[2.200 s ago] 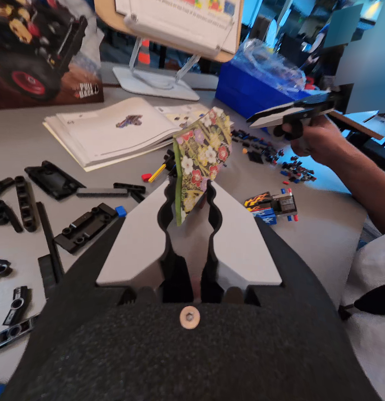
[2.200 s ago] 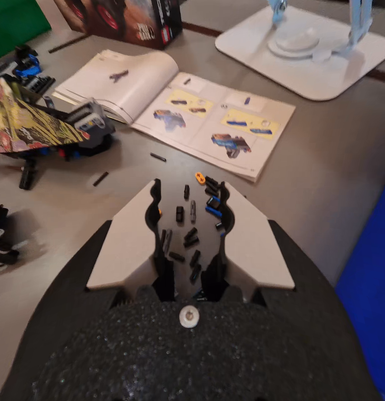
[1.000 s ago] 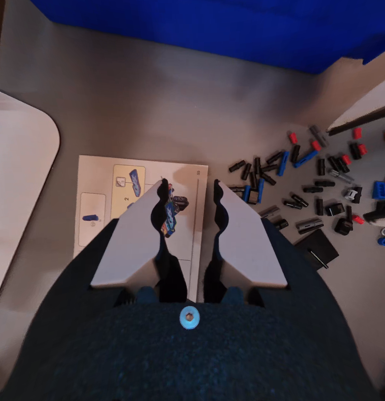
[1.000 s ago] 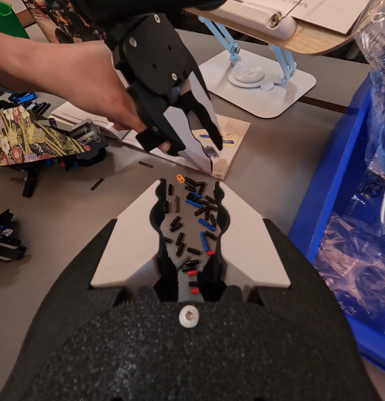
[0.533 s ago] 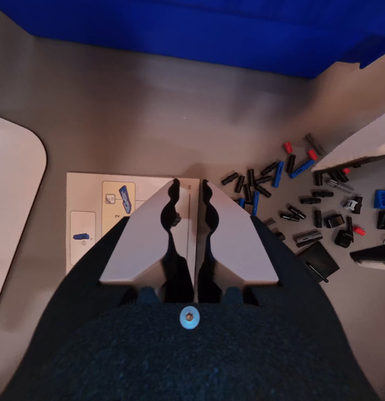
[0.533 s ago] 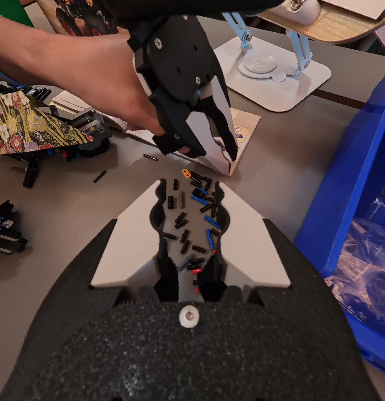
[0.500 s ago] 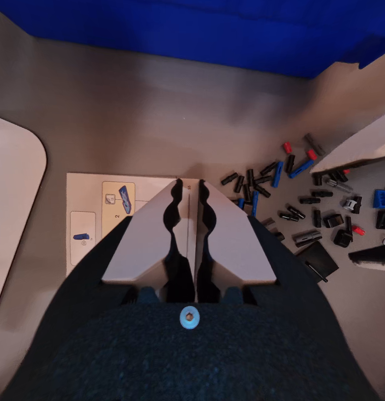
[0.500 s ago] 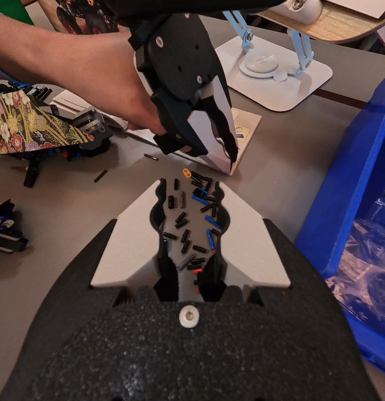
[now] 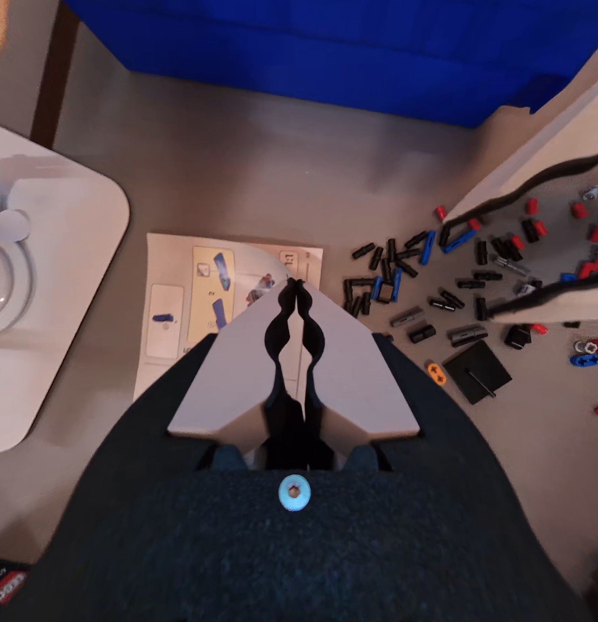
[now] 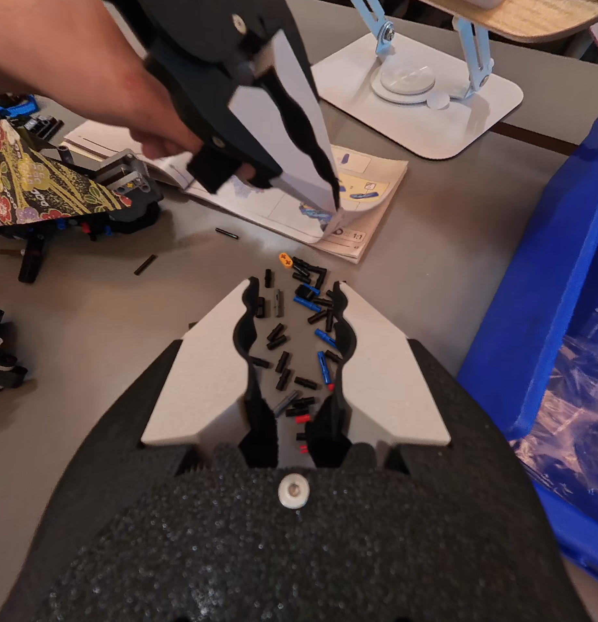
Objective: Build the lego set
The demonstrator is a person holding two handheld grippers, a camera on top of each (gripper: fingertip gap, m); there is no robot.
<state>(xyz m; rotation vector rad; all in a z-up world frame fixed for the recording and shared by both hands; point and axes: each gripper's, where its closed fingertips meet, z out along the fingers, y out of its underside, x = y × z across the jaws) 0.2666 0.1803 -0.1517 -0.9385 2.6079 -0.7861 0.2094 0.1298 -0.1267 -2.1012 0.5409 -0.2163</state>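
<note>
Left gripper (image 9: 294, 281): our fingers pinch the corner of the white paper instruction-booklet page (image 10: 349, 215), curling up at 12 o'clock.
Right gripper (image 10: 295, 282): fingers spread, empty, over loose black, blue and red pins (image 10: 284, 361) on the grey counter (image 10: 88, 336).
Turn: page's free edge swings toward 9 o'clock, we reckon.

We find small printed figures and a scale mark on the open page of the instruction booklet (image 9: 230, 266), just ahead of the left gripper (image 9: 294, 281), whose tips pinch that page's corner. Behind this gripper, to its left, a box corner (image 9: 4, 585) bears a red-and-white logo, its lettering blurred.
</note>
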